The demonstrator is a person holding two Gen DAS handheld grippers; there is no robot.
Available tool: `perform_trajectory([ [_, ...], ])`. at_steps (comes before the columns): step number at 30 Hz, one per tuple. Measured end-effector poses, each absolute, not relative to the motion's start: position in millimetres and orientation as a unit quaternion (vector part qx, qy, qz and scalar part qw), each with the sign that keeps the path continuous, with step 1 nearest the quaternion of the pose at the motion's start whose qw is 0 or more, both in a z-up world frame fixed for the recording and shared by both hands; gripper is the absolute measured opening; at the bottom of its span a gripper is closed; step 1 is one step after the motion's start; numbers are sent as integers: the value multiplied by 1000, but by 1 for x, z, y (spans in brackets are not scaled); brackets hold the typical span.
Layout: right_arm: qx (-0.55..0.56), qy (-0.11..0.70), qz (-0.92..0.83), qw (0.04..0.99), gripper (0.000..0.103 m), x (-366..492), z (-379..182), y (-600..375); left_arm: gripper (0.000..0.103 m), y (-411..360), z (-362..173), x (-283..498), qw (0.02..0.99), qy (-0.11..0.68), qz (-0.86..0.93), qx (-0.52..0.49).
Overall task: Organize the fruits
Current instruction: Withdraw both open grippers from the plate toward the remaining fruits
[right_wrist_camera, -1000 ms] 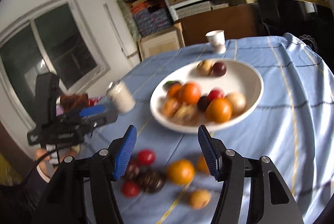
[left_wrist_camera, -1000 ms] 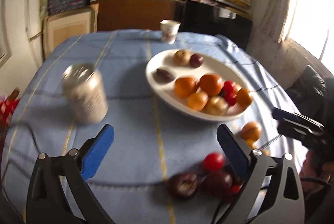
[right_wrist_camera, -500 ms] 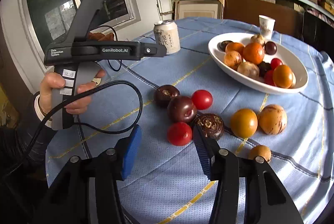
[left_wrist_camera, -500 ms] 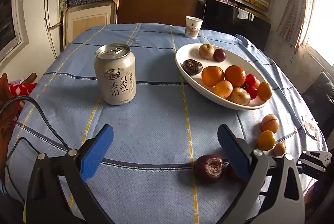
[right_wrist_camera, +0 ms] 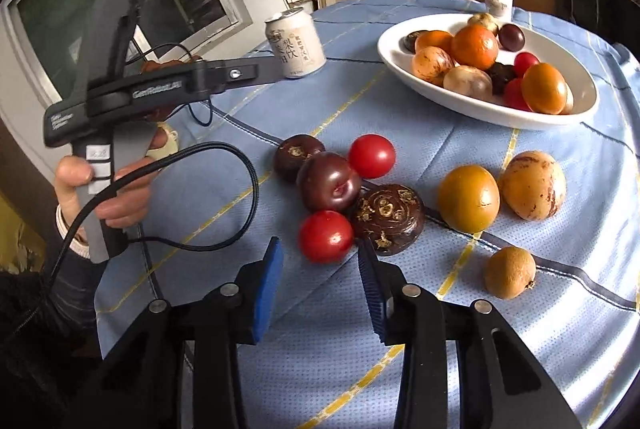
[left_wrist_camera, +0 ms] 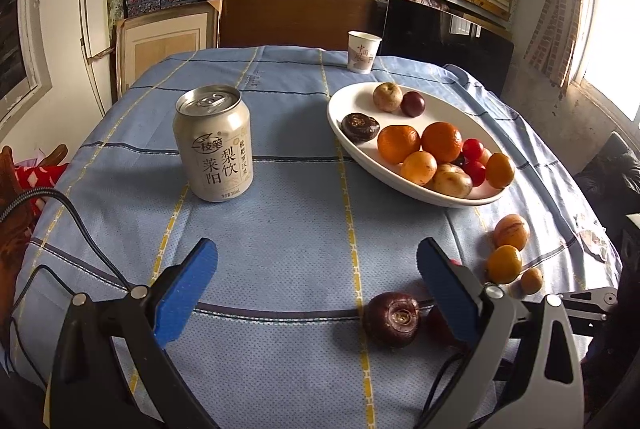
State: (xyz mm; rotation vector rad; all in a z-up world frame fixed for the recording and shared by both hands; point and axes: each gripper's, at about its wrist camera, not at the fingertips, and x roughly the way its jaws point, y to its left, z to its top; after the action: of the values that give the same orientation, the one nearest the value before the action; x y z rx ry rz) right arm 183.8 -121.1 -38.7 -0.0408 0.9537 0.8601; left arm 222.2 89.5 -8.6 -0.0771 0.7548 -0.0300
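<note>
Right hand-held gripper lowered, closing (nothing gripped), red tomato ahead

One can, one paper cup, one bowl (fruit-filled), two tongs

My right claw is closing just short of a round red tomato, its blue pads not yet on it. Dark purple fruits cluster beside it on the blue checked tabletop. The white oval dish of fruit sits toward the far edge.
</note>
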Motion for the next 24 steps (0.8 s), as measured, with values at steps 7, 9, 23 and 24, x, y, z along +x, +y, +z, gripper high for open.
perform_trajectory([
  [7,-21,458,394,797,36,193,-46,-109,98,90,-6,221,929,368,-19,-44],
  [9,-15,460,392,797,30,195,-46,-110,98,90,-6,221,929,367,-19,-44],
  [23,18,426,389,816,30,192,-30,-136,98,89,-16,224,919,392,-33,-31],
  [24,27,424,383,820,30,194,-29,-141,98,86,-18,224,916,397,-42,-23],
])
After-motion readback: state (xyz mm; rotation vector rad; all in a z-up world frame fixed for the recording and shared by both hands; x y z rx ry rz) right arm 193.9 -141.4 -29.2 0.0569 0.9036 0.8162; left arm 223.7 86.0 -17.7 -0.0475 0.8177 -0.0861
